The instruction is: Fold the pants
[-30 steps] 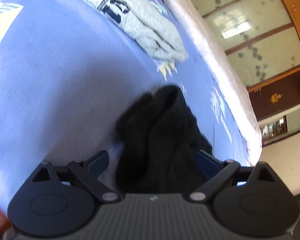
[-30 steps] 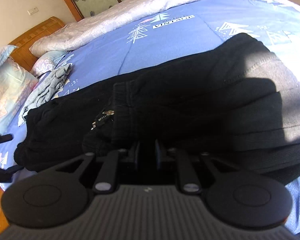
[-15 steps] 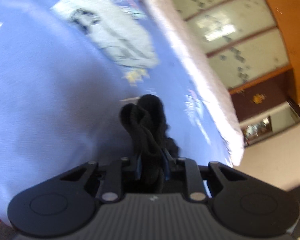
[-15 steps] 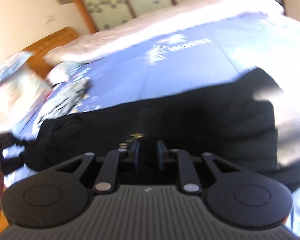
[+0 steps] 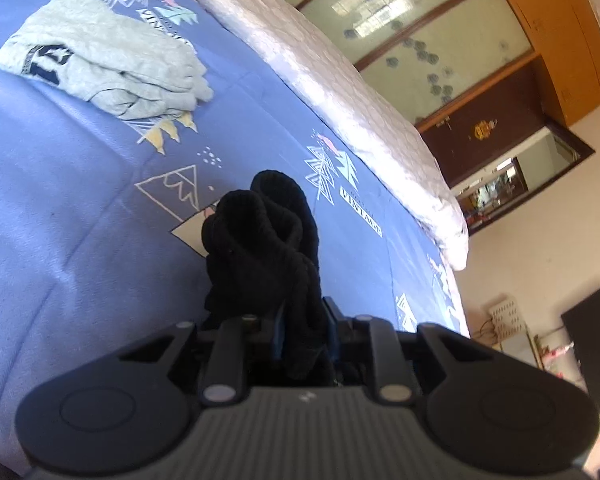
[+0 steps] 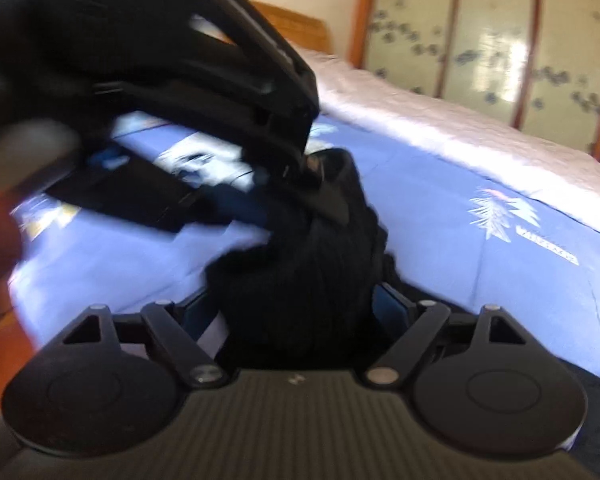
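Here the left gripper (image 5: 304, 320) is clamped on a bunched end of the black pants (image 5: 268, 240) above the blue bedsheet (image 5: 80, 208); the right gripper (image 6: 300, 304) is opening, cloth loose between its jaws, directly beside the left

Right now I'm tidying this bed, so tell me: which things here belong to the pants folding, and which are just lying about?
Part of the job:
- black pants
- left hand-held gripper, clamped on the pants
- right hand-held gripper, jaws opening, pants between them

Just lying about:
- grey sweatshirt
- white quilt
- blue bedsheet, the work surface
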Motion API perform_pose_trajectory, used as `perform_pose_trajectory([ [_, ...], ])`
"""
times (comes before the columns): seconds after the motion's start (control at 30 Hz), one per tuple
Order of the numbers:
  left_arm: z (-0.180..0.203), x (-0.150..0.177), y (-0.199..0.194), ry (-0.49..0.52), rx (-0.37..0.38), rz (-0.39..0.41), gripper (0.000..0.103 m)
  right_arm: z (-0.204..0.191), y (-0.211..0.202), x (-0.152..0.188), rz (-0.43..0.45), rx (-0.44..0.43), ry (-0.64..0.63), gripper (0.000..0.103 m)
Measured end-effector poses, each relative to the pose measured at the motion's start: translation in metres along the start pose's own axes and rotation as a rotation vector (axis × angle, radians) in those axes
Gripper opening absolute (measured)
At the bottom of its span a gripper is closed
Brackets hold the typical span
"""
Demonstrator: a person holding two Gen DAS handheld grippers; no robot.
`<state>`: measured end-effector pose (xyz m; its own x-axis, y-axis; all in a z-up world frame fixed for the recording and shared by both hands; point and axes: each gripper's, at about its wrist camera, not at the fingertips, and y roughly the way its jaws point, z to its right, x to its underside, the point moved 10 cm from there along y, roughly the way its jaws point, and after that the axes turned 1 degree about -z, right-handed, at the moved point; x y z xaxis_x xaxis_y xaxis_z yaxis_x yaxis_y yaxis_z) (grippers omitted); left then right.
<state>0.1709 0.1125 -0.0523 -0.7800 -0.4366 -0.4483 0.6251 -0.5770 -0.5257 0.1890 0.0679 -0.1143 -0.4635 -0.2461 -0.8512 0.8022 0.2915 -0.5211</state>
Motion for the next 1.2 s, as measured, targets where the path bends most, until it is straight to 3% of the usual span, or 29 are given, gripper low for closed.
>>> perform_pose_trajectory([
  [0.03,0.003,0.001,0.000,-0.001,0.009,-0.009,0.019,0.006,0.004,-0.003,-0.005,-0.003,0.050,0.053],
  [0.07,0.007,0.001,0.000,-0.004,0.035,-0.014,0.020,0.016,0.005,-0.004,-0.021,-0.008,0.117,0.043],
  [0.17,0.021,0.002,-0.008,-0.016,0.155,-0.022,0.022,0.042,-0.009,-0.006,-0.027,-0.050,0.270,0.035],
  [0.23,0.028,0.003,-0.013,0.004,0.182,-0.005,0.027,0.063,-0.022,-0.004,-0.030,-0.052,0.347,0.034],
  [0.37,0.033,0.013,-0.010,0.011,0.177,-0.012,0.031,0.119,-0.045,0.004,-0.027,-0.065,0.588,0.034],
  [0.5,0.028,0.032,0.011,-0.023,0.136,-0.080,0.031,0.173,-0.074,0.013,0.025,-0.053,0.782,0.034],
  [0.7,0.042,0.062,0.042,0.017,0.120,-0.180,0.033,0.239,-0.114,0.046,0.092,0.024,0.915,0.034],
  [0.87,0.067,0.087,0.076,0.100,0.115,-0.255,0.036,0.265,-0.130,0.098,0.039,0.122,0.975,0.037],
  [1.0,0.076,0.119,0.108,0.192,0.062,-0.347,0.036,0.279,-0.136,0.143,-0.024,0.159,1.127,0.051],
  [1.07,0.073,0.131,0.117,0.238,0.016,-0.372,0.041,0.285,-0.154,0.148,0.042,0.162,1.202,0.060],
  [1.13,0.067,0.141,0.122,0.291,-0.038,-0.390,0.043,0.289,-0.179,0.154,0.114,0.221,1.234,0.067],
  [1.2,0.059,0.147,0.123,0.314,-0.071,-0.410,0.046,0.294,-0.201,0.159,0.157,0.261,1.259,0.068],
])
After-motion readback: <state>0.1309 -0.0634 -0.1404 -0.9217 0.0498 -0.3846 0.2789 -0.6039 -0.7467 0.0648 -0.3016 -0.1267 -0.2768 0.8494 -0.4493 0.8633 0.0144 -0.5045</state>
